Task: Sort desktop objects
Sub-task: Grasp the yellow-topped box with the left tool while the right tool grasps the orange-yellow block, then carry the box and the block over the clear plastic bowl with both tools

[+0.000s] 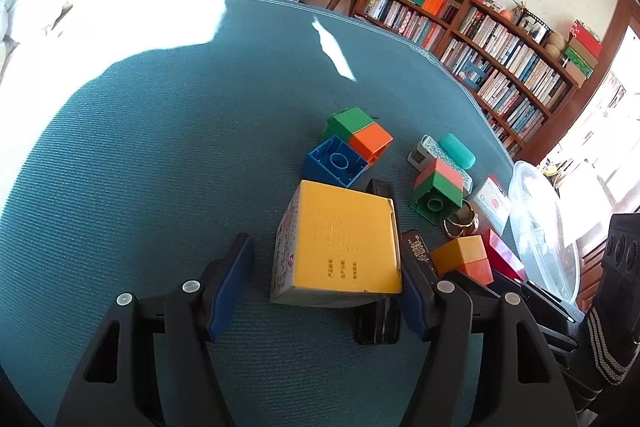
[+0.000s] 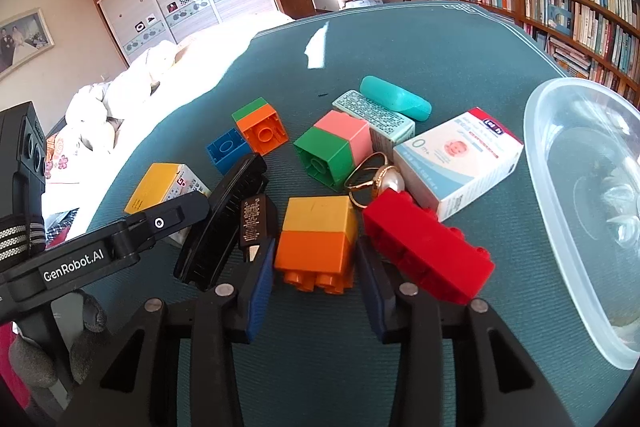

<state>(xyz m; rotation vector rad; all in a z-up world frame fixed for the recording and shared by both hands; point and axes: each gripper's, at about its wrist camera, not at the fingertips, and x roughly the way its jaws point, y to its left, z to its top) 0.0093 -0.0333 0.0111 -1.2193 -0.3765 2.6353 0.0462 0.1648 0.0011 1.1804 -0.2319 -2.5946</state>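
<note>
My left gripper (image 1: 320, 291) gapes around the yellow box (image 1: 340, 247); my right gripper (image 2: 316, 291) brackets the sideways yellow-orange block (image 2: 320, 239), studs toward me.

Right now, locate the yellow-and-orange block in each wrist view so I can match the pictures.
Left wrist: the yellow-and-orange block sits lower right, just past the left gripper's right finger.
Right wrist: the same block is lower centre, between the open right gripper's fingers.
Shared landmark: the green-and-pink block.
</note>
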